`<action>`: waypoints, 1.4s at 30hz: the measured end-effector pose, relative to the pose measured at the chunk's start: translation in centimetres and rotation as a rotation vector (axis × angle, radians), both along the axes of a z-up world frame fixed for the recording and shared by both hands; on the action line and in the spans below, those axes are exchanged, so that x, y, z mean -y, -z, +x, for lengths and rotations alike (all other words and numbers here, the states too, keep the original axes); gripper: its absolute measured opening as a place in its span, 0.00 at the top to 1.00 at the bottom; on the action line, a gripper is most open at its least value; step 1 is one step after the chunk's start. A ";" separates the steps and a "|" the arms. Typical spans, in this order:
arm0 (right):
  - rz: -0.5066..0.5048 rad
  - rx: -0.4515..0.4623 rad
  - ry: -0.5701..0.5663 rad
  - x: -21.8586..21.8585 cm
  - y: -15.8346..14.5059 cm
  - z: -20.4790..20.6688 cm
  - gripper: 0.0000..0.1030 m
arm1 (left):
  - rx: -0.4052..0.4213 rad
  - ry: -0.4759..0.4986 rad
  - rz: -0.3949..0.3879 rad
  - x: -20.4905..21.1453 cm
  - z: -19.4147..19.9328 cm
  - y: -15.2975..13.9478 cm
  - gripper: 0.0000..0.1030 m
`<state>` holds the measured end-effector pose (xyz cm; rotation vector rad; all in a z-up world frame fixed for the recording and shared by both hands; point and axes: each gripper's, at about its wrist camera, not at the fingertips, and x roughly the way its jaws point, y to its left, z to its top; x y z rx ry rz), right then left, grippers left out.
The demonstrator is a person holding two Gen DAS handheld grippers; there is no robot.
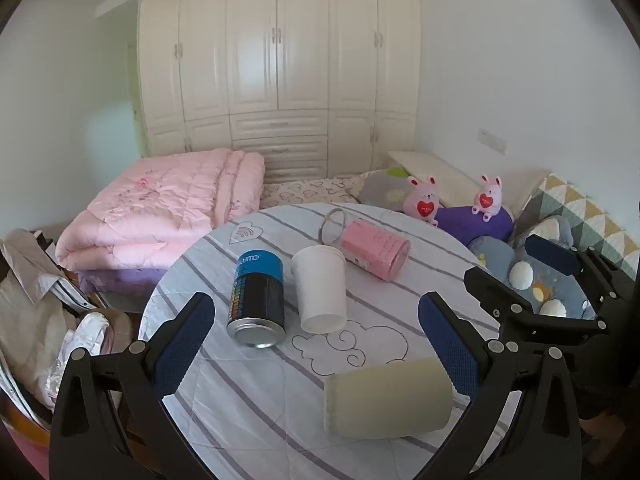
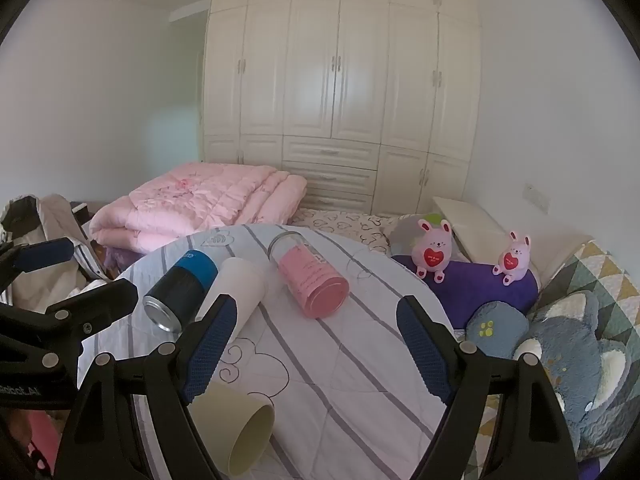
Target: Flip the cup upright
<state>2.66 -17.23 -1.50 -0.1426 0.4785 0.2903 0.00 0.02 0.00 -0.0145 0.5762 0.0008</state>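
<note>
The round surface (image 1: 256,420) with its striped cloth spreads under both grippers. Four vessels lie toppled: a cream cup (image 1: 386,402) nearest, just inside the left gripper (image 1: 316,336)'s right-hand jaw; a pink bottle (image 1: 370,248), white cup (image 1: 320,292) and dark can (image 1: 258,300) ahead. Both grippers, right gripper (image 2: 312,340) included, stand released. Best close across the cream cup's mid-wall gently, as it looks soft, then rotate.
</note>
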 end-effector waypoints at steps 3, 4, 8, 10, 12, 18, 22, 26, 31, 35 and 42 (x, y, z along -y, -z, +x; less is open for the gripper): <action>-0.009 -0.006 0.000 0.0 0.0 0.0 0.19 | 0.001 0.001 0.000 0.0 -0.1 0.0 0.00; -0.007 -0.008 0.000 0.0 0.0 0.1 0.19 | 0.001 0.000 0.001 0.0 -0.1 0.0 0.00; -0.006 -0.013 -0.003 0.0 0.1 0.1 0.19 | -0.005 0.000 -0.001 0.2 -0.3 0.0 0.00; -0.009 -0.013 -0.001 0.0 -0.1 -0.2 0.19 | -0.005 0.003 -0.009 0.1 -0.6 0.5 0.00; -0.009 -0.016 -0.001 0.0 0.1 0.0 0.19 | -0.009 0.003 -0.007 0.3 -0.1 0.5 0.00; -0.011 -0.024 0.001 -0.1 0.3 0.4 0.19 | -0.020 0.007 -0.013 0.3 0.1 0.8 0.00; -0.010 -0.028 0.002 0.0 0.4 0.5 0.19 | -0.023 0.006 -0.015 0.2 0.2 0.8 0.00; -0.007 -0.028 0.005 0.3 0.3 0.6 0.19 | -0.022 0.006 -0.016 0.3 0.1 0.8 0.00; -0.006 -0.026 0.007 0.2 0.3 0.5 0.19 | -0.025 0.009 -0.015 0.4 0.1 0.7 0.00; -0.007 -0.029 0.008 0.2 0.3 0.5 0.19 | -0.026 0.011 -0.012 0.5 0.0 0.7 0.00; -0.007 -0.029 0.012 0.1 0.2 0.5 0.19 | -0.034 0.015 -0.005 0.7 0.0 0.9 0.00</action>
